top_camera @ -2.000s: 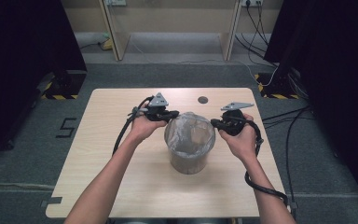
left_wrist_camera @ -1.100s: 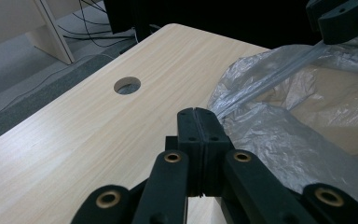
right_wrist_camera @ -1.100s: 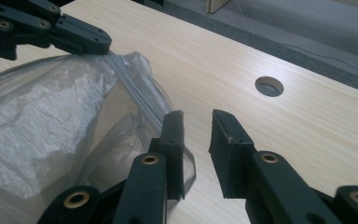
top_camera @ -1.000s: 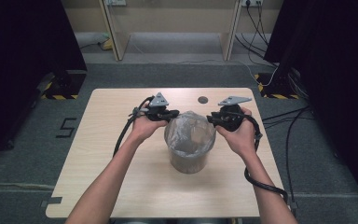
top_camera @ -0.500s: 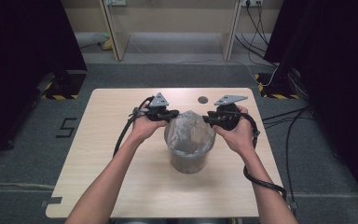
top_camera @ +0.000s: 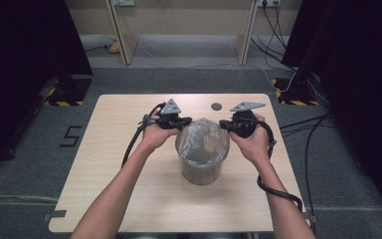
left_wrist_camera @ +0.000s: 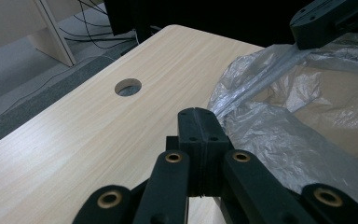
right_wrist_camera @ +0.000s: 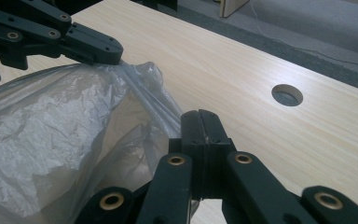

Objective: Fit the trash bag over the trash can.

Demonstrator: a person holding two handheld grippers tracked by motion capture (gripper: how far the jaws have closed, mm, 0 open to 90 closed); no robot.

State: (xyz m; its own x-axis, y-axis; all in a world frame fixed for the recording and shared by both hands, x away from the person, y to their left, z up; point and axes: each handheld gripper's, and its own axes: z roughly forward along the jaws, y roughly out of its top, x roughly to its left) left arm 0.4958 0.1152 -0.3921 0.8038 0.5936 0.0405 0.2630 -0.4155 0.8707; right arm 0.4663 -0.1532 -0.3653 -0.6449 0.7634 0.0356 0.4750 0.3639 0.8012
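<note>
Both tongs pinch the clear bag liner (top_camera: pixel 202 130) at the bin (top_camera: pixel 202 169): left tongs (top_camera: pixel 183 122) clamped on its far-left edge, right tongs (top_camera: pixel 225 124) just closed on its far-right edge. Liner gripped; spreading it over the rim on the worktop (top_camera: pixel 114 149) seems left.

- High view: even overhead light on the worktop (top_camera: pixel 129 189); black curtains at both sides nearly featureless; soft short shadows under the forearms.
- Sharp at centre; slightly soft overall.
- Left gripper view: clear plastic bag (left_wrist_camera: pixel 279 130) shows pale sheen, no hard glare; near claw links slightly soft.
- Right gripper view: film (right_wrist_camera: pixel 51 135) bright, wood grain crisp; background floor defocused.
</note>
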